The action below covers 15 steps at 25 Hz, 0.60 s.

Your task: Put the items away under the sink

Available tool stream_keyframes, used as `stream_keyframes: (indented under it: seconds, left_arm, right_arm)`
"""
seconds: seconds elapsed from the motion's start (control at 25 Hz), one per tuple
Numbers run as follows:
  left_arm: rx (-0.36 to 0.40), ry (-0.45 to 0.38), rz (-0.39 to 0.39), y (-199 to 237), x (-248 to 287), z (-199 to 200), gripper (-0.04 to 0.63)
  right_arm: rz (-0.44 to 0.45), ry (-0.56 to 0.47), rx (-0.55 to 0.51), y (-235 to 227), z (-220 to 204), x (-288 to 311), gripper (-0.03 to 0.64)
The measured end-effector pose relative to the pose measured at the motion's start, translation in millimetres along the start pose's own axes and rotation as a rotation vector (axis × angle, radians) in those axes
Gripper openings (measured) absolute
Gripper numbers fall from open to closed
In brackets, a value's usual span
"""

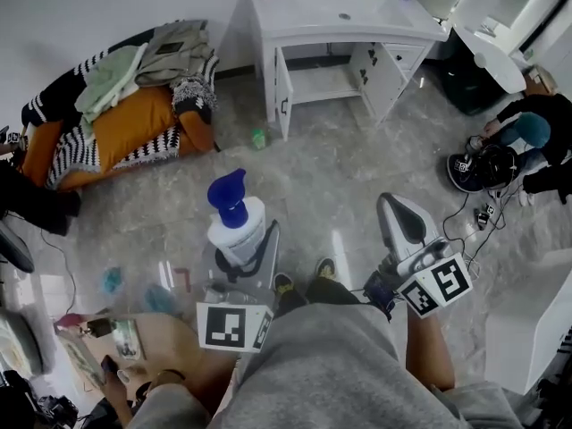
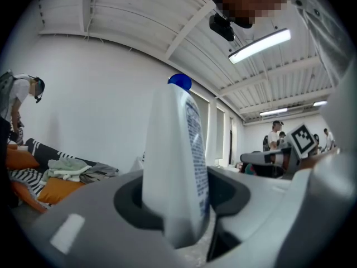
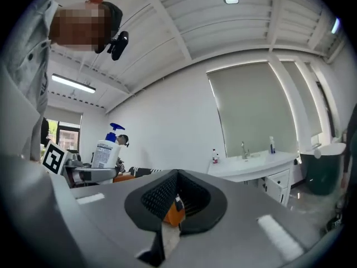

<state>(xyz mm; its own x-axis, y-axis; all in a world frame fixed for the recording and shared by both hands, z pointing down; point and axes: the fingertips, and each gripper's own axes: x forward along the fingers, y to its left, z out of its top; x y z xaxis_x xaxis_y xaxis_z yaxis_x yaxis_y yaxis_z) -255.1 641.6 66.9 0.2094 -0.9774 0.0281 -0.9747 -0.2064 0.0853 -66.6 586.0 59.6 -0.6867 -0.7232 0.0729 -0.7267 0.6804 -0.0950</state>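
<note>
In the head view my left gripper point(image 1: 239, 250) is shut on a white pump bottle with a blue top point(image 1: 236, 218), held upright above the floor. The left gripper view shows the bottle point(image 2: 177, 161) standing between the jaws of that gripper point(image 2: 179, 219). My right gripper point(image 1: 394, 206) is level, its jaws closed on a small orange and white item point(image 3: 174, 215) that shows only in the right gripper view. The white sink cabinet point(image 1: 344, 16) stands ahead, both doors open onto a bare shelf point(image 1: 323, 86). The sink point(image 3: 254, 163) is also in the right gripper view.
A sofa piled with clothes point(image 1: 116, 105) stands at the left. A small green item point(image 1: 258, 138) lies on the floor before the cabinet. A crouching person point(image 1: 529, 137), cables and a black bin point(image 1: 469, 80) are at the right. Clutter sits at lower left.
</note>
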Motion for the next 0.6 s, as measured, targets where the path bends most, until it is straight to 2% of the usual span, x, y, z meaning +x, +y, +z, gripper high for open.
stream_keyframes:
  seconds: [0.32,0.6]
  left_arm:
    - [-0.007,-0.03,-0.002,4.3,9.0,3.4,0.213]
    - [0.03,-0.044,-0.004,2.9,44.7,9.1,0.213]
  right_arm:
    - [0.001,-0.002,-0.024,-4.9,-6.0,12.1,0.0]
    - [-0.06,0.002,-0.031,-48.5,-4.8,31.6,0.0]
